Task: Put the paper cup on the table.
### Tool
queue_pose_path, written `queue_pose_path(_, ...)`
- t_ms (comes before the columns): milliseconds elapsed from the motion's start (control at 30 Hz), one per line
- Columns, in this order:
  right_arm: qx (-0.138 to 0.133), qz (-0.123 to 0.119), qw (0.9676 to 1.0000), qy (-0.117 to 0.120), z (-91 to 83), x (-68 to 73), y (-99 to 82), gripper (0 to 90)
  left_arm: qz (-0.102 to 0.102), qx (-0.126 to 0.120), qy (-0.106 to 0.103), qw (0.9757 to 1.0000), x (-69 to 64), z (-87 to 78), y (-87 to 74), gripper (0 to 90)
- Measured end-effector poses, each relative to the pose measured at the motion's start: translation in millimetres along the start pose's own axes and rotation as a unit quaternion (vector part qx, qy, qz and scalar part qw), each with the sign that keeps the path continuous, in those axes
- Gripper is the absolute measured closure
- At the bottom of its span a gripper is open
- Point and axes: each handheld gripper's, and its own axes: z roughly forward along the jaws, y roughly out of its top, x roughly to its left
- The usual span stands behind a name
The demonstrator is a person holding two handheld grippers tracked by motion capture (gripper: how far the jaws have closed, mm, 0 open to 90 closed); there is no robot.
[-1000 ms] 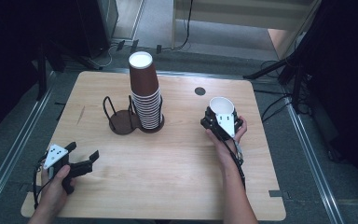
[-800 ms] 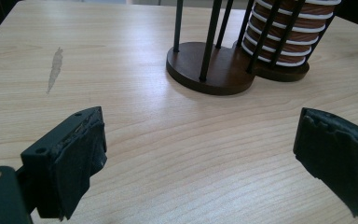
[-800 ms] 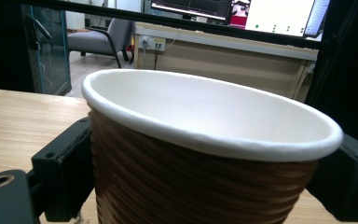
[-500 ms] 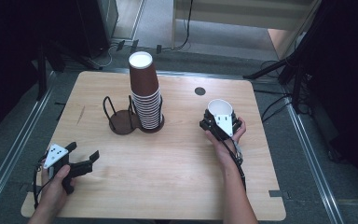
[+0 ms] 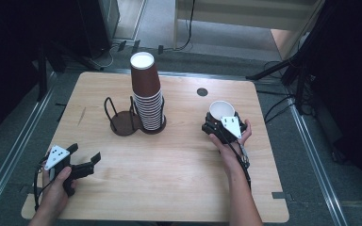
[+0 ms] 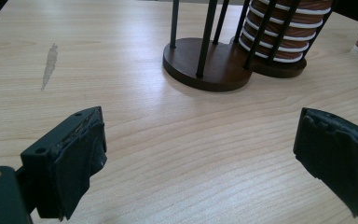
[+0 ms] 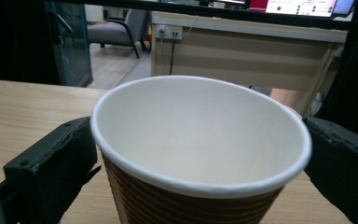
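A brown paper cup stands upright on the desk, well to the right of the cup holder, with its white mouth up. The right gripper sits just behind the cup on the person's side, and the cup is between its fingers. In the right gripper view the cup fills the gap between the two black pads; these fingers have just been opening, and they now stand spread at the cup's sides, close to its wall but not pressing on it. The right hand grips the gripper's body from below.

The holder is a dark double base with thin upright rods. Its right half carries a tall stack of nested brown cups that leans slightly; its left half stands bare.

The left gripper lies low near the desk's front left corner, well to the left of and nearer than the holder, held in the left hand. Its fingers are spread wide with only wood grain between them, and they point toward the holder. A faint grey smear marks the desk left of the holder.
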Motion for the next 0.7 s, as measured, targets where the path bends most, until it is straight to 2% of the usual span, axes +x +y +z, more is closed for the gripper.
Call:
queue_pose_path(67,0.0,0.01,0.9999,0.008,-5.0,-3.0,3.5,0.0,0.002,0.001,0.002,1.0,-0.7,0.1,0.0,3.1)
queue_pose_path(300,-0.022,0.011,0.9991,0.035,-30.1,-10.1,15.0,0.0,0.0,0.001,0.003,1.0,-0.7,0.2,0.0,3.1)
queue_pose_path(500,-0.034,0.023,0.9984,0.04,-48.4,-20.2,18.2,0.0,0.0,0.0,0.006,1.0,-0.4,-0.2,-0.1,3.1)
queue_pose_path(533,-0.038,0.028,0.998,0.041,-56.5,-25.9,18.3,0.0,-0.001,-0.005,0.01,0.9999,-0.5,-0.6,-0.3,3.1)
queue_pose_path(700,-0.045,0.027,0.998,0.034,-72.0,-39.7,15.5,0.0,-0.002,-0.008,0.014,0.9999,-0.7,-0.9,-0.5,3.1)
